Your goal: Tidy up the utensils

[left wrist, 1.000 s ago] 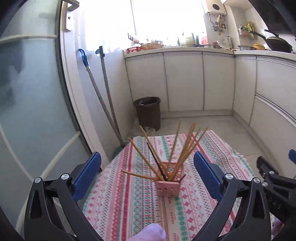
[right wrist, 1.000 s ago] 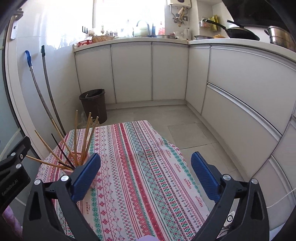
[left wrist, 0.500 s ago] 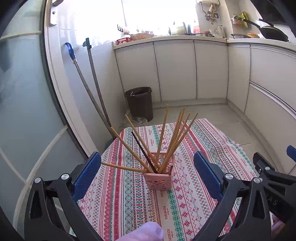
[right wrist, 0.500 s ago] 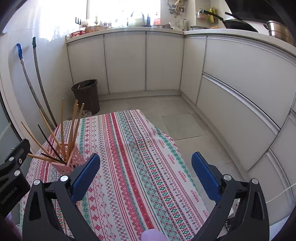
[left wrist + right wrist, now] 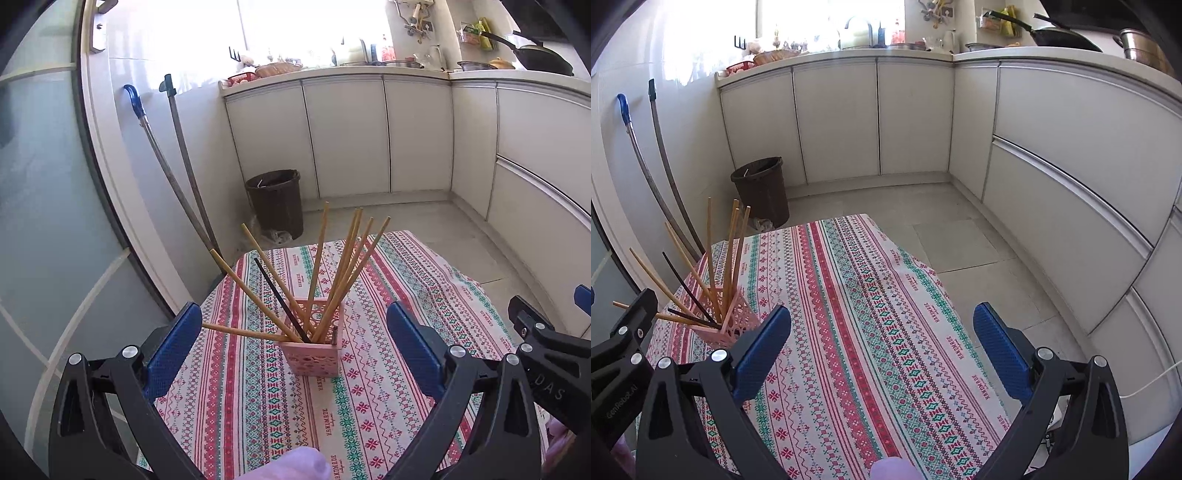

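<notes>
A pink perforated holder [image 5: 312, 357] stands on the patterned tablecloth [image 5: 258, 398]. Several wooden chopsticks [image 5: 347, 266] and a black one [image 5: 280, 299] fan out of it. It also shows at the left in the right wrist view [image 5: 733, 323]. My left gripper [image 5: 293, 345] is open and empty, its blue pads either side of the holder but nearer the camera. My right gripper [image 5: 882, 345] is open and empty over the bare tablecloth [image 5: 849, 314], to the right of the holder.
A dark bin [image 5: 276, 201] stands on the floor beyond the table. Two mop handles [image 5: 177, 162] lean on the wall at the left. White cabinets [image 5: 1071, 177] line the back and right. The table's far edge [image 5: 886, 236] drops to tiled floor.
Both grippers have risen and tilted down, so the holder and table sit lower and nearer in view. Both stay open and empty.
</notes>
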The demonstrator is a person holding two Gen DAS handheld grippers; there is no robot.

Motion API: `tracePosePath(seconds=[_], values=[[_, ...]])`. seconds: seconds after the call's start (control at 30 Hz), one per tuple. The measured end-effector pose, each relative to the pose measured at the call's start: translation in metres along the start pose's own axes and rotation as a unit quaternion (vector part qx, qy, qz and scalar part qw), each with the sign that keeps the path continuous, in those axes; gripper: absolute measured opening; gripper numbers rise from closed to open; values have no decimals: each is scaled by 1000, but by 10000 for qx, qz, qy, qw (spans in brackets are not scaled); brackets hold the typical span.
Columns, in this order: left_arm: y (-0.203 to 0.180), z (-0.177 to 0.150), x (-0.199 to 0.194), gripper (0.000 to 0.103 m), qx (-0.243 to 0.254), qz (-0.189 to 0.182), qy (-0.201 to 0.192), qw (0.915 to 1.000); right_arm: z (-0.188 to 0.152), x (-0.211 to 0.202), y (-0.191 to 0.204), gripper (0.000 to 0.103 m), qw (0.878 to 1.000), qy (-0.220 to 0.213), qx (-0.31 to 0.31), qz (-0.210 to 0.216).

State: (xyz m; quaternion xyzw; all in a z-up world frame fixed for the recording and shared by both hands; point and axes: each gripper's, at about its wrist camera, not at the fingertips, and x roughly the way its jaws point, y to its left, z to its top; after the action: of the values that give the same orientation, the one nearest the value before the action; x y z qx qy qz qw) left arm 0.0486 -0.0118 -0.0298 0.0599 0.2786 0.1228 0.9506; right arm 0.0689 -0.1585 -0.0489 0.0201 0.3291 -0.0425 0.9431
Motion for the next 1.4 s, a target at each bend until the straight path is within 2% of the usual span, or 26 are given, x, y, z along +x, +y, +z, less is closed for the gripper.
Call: tracePosePath(seconds=[1.4], values=[[3,-1,4,96,-63,77,47,9999,0,2,-1,96,10000,70,-19,7]])
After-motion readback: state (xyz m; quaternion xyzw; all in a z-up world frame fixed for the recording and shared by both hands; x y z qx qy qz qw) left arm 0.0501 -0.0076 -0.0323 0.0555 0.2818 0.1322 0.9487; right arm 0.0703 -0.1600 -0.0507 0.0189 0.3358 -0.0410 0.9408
